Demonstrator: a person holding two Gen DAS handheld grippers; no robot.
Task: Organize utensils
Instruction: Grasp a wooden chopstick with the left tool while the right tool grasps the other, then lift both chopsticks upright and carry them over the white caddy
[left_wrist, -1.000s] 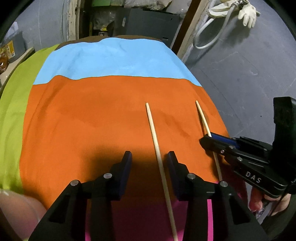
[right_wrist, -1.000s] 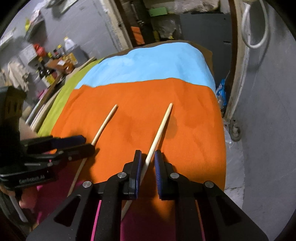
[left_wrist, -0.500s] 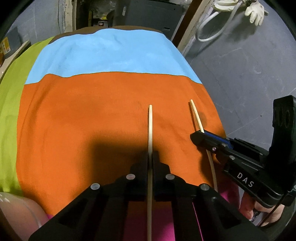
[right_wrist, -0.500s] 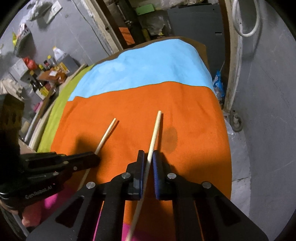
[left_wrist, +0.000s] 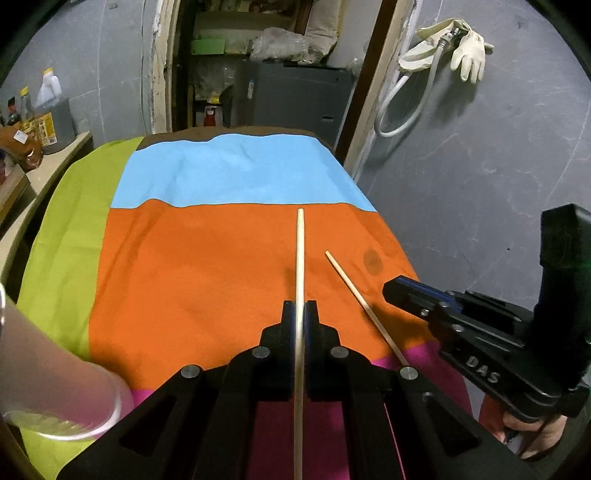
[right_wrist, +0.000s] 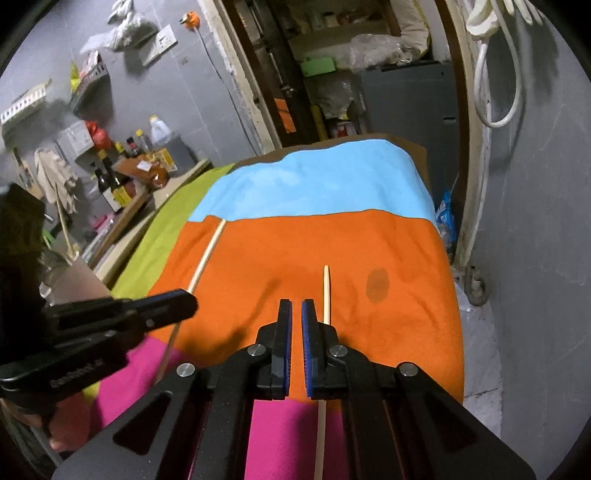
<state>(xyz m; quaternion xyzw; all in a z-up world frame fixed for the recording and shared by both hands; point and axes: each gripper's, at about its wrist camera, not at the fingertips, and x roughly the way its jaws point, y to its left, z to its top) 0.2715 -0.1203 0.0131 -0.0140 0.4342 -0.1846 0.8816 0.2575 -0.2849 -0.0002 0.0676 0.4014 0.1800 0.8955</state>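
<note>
Orange cloth (left_wrist: 203, 277) covers the middle of the work surface, with blue, green and pink panels around it; we find two wooden chopsticks in play. We note the left gripper (left_wrist: 300, 306) clamped tight on the first chopstick (left_wrist: 299, 258), which runs straight through the closed jaws and points forward above the cloth. We note the right gripper (right_wrist: 296, 306) drawn in to a narrow slit with only cloth showing through it; the second chopstick (right_wrist: 326, 291) passes beside and beneath its right-hand finger, outside the jaws, so we judge it not held; whether it rests flat on the cloth we cannot tell.

Step in hand, in our judgement: the pick-up of the pair, half achieved. A clear cup (left_wrist: 55, 387) stands at the near left edge; it may be the destination, though we cannot confirm this.

Next move, as we assess it: the right jaws must part, shift across to straddle the second chopstick and close squarely on it; the left hand need only keep its grip and carry its stick toward the container.
</note>
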